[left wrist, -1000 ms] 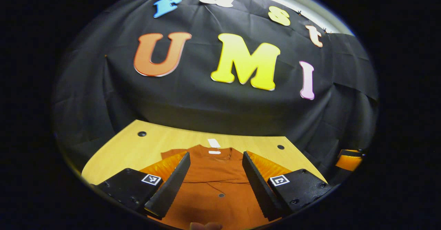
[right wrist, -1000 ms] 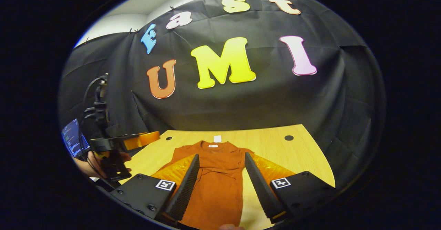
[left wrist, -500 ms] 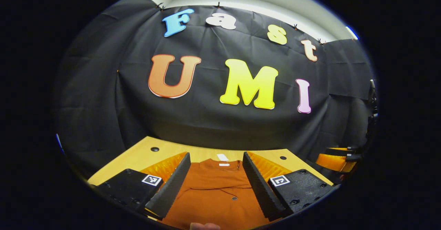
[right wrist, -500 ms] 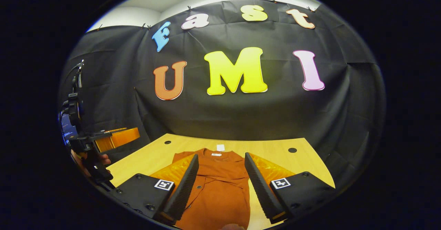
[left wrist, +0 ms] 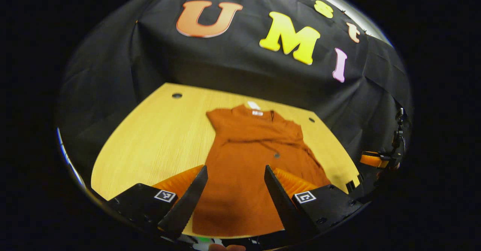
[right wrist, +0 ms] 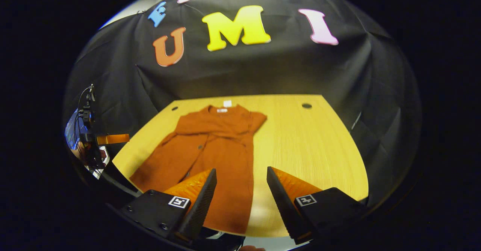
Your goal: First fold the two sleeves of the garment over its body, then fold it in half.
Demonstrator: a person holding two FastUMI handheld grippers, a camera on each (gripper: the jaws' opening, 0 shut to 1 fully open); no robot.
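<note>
Both cameras now look down on far more of the table [left wrist: 150, 138] than half a second ago, so the grippers have tipped toward the garment [left wrist: 248, 157], which lies flat with collar far and hem at the near edge. The left gripper [left wrist: 235, 198] and right gripper [right wrist: 240, 202] both hover with jaws apart, holding nothing. Sleeves look already folded over; halving likely comes next. No containers are present.
</note>
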